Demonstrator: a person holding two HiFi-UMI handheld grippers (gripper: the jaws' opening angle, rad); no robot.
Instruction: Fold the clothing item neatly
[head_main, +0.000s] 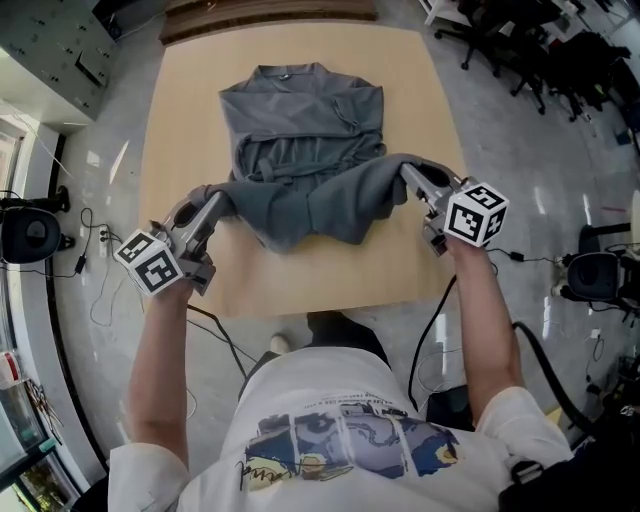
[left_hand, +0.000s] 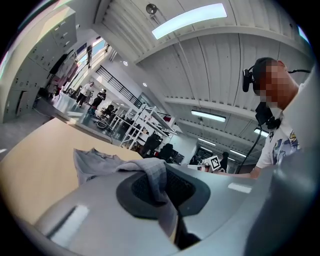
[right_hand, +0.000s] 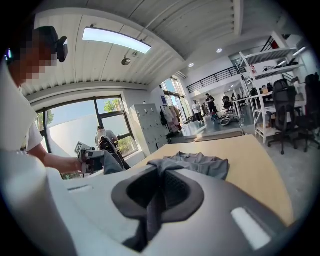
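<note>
A grey shirt (head_main: 300, 130) lies on the wooden table (head_main: 330, 270) with its collar at the far side. Its near part is lifted and stretched between my two grippers, sagging in the middle over the rest. My left gripper (head_main: 222, 200) is shut on the left corner of the cloth, and my right gripper (head_main: 408, 175) is shut on the right corner. In the left gripper view a strip of grey fabric (left_hand: 159, 175) runs down between the closed jaws. The right gripper view shows the same, with fabric (right_hand: 156, 195) pinched between its jaws and the shirt's flat part (right_hand: 200, 164) on the table beyond.
The table's near edge (head_main: 320, 305) is just in front of the person. Cables (head_main: 100, 270) trail on the floor at the left, beside a black device (head_main: 30, 235). Office chairs (head_main: 540, 50) stand at the far right. People and shelves show far off in the gripper views.
</note>
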